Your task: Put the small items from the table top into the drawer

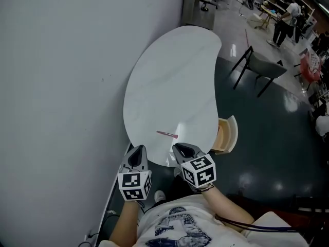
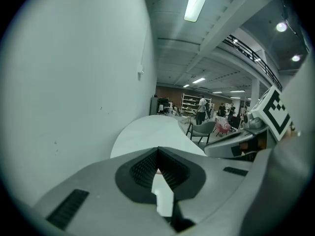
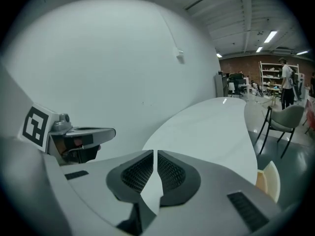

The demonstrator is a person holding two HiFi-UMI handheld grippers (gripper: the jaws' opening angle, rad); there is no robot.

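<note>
Pink stick [image 1: 167, 134], thin, flat on white table [image 1: 169, 76]; left tool [image 1: 138, 148], right tool [image 1: 180, 147] both closed, empty.

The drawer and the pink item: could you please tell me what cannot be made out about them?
Drawer contents: in the head view the table edge covers much of the inside; the right gripper view shows only an end.
Pink item: too small in the head view to name; jaws block it in both gripper views.
Table's near edge: head view, behind left gripper and right gripper.
</note>
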